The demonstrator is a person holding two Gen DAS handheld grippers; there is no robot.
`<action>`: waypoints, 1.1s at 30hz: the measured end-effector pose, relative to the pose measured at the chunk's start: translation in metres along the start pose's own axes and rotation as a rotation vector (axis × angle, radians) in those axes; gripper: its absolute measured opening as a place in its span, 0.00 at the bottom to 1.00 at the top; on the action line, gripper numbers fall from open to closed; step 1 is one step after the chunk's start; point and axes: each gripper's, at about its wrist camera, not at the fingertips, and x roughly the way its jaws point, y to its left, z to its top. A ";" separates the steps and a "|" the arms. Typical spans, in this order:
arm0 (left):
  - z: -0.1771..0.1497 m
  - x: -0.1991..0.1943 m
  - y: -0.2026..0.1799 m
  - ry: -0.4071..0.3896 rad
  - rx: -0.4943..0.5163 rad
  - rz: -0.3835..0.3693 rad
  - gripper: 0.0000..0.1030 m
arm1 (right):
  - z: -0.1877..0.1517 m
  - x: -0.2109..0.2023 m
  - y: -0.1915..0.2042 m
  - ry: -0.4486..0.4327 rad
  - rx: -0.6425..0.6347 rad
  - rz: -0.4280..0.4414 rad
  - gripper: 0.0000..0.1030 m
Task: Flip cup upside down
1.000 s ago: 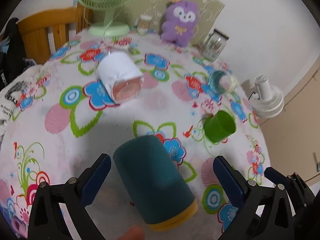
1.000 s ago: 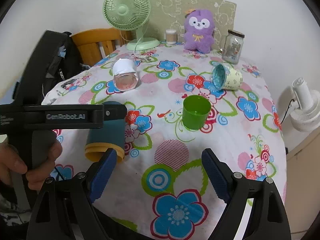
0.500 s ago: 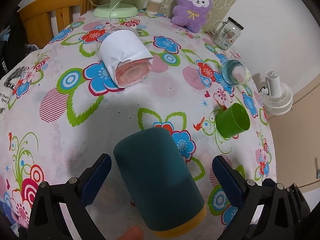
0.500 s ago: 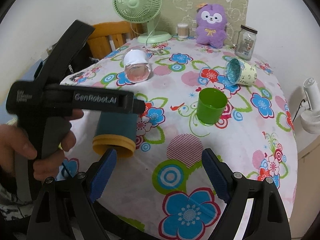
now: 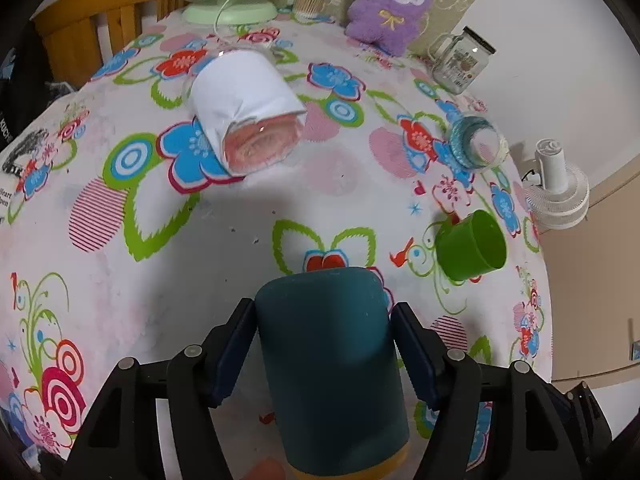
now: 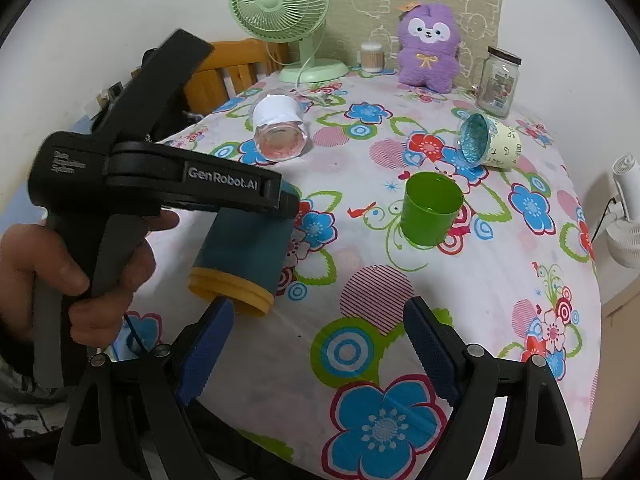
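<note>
A dark teal cup [image 5: 332, 364] with a yellow rim lies on its side on the flowered tablecloth, rim toward me. My left gripper [image 5: 322, 350] is shut on it, one blue pad on each flank. In the right wrist view the same cup [image 6: 244, 256] shows under the left gripper body [image 6: 160, 184]. My right gripper [image 6: 316, 344] is open and empty above the table's front part, to the right of the cup's rim.
A green cup [image 6: 430, 208] stands upright at mid table. A white-wrapped cup [image 6: 280, 128] and a pale cup with a teal inside [image 6: 490, 146] lie on their sides. A green fan [image 6: 286, 8], purple plush [image 6: 428, 48] and glass jar [image 6: 498, 82] stand at the back.
My left gripper has closed its jaws from wide open onto the teal cup. The right gripper has shifted slightly but stays open.
</note>
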 end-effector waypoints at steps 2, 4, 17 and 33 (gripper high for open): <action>0.000 -0.007 -0.003 -0.019 0.010 0.001 0.68 | 0.000 -0.001 0.001 -0.001 0.001 -0.001 0.86; 0.001 -0.016 -0.005 -0.044 0.016 -0.011 0.67 | 0.000 -0.001 0.002 -0.004 -0.001 0.002 0.86; -0.004 -0.056 -0.020 -0.164 0.104 0.036 0.69 | 0.000 -0.005 0.009 -0.017 -0.016 0.007 0.86; 0.009 0.006 -0.018 0.019 0.122 0.109 0.69 | -0.008 -0.007 -0.007 -0.011 0.038 -0.008 0.86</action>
